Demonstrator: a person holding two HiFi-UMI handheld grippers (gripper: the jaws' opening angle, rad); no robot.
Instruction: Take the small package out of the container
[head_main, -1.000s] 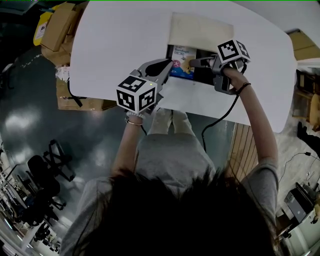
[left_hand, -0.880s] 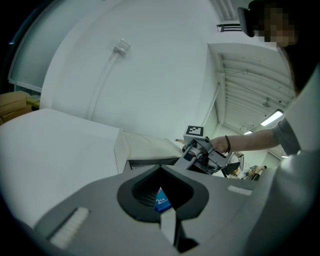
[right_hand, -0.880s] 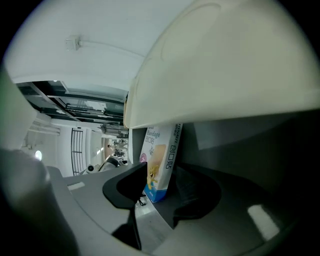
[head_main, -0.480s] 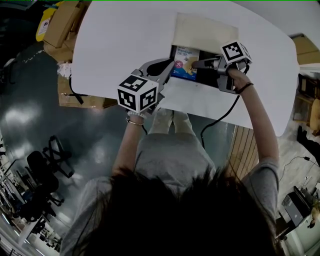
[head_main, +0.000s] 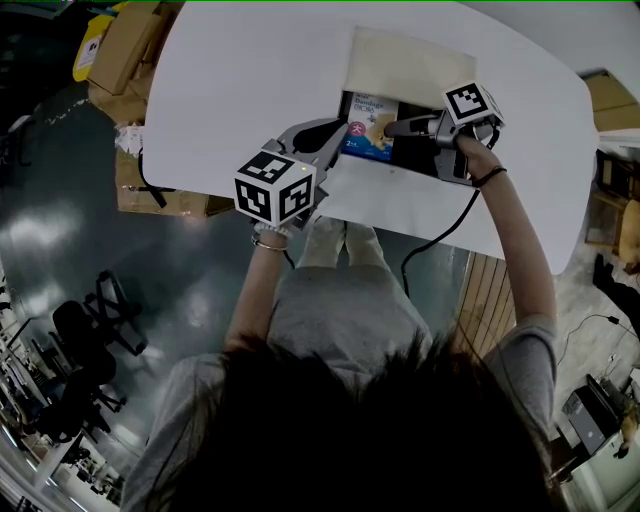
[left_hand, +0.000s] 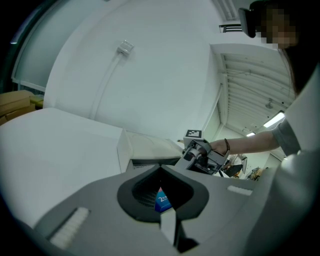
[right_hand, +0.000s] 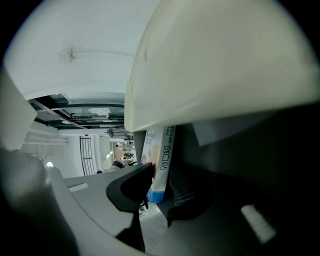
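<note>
The small package (head_main: 368, 128), a blue and white printed carton, stands in the dark open container (head_main: 418, 155) on the white table (head_main: 230, 90). My right gripper (head_main: 392, 128) reaches in from the right. Its jaws are closing with the package (right_hand: 160, 160) between them, and both pads lie against its faces. My left gripper (head_main: 340, 140) hovers open at the container's left edge, and a blue corner of the package (left_hand: 162, 200) shows through its jaws. From the left gripper view, the right gripper (left_hand: 200, 152) sits just below the raised beige lid (left_hand: 150, 145).
The container's beige lid (head_main: 410, 62) lies folded back toward the far side, and it fills the top of the right gripper view (right_hand: 225, 65). A white flap (head_main: 400, 197) lies in front of the container. Cardboard boxes (head_main: 120, 50) stand on the floor beyond the table's left end.
The right gripper's jaws have narrowed onto the package inside the container. The left gripper has stayed at the container's left edge.
</note>
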